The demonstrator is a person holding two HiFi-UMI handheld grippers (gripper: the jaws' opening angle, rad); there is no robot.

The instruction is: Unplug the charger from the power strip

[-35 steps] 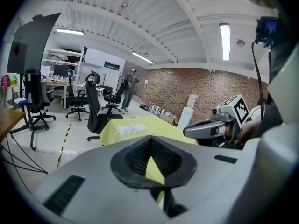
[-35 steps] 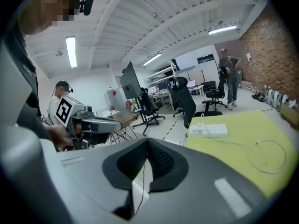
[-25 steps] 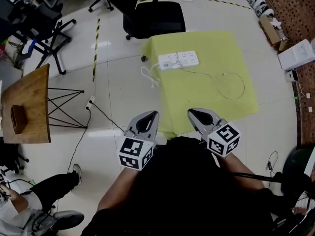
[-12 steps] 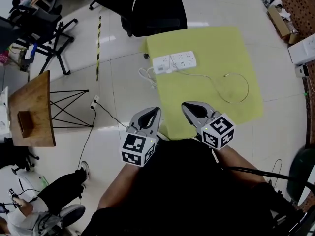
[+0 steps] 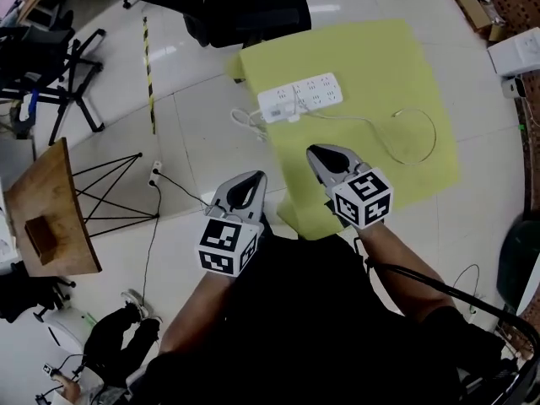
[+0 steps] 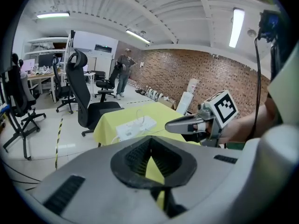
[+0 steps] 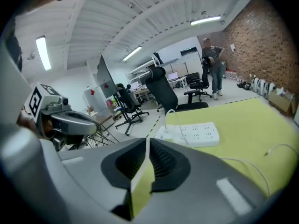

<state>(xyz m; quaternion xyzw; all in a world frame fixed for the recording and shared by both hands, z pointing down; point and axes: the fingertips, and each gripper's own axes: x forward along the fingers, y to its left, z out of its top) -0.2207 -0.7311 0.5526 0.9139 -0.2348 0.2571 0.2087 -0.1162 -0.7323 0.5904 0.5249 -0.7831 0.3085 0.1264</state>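
Lying on yellow tbl (image 5: 380, 57), pwr strip (image 5: 316, 94), charger (image 5: 292, 116) plugged in

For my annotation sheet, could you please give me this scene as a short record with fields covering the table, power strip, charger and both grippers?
Table: draped in yellow-green
Power strip: white, on the table's far left part
Charger: plugged in near the strip's left end; white cable loops rightward
Left gripper: shut, empty, over the floor short of the table
Right gripper: jaws have just been opening, slightly apart, empty, above the table's near edge
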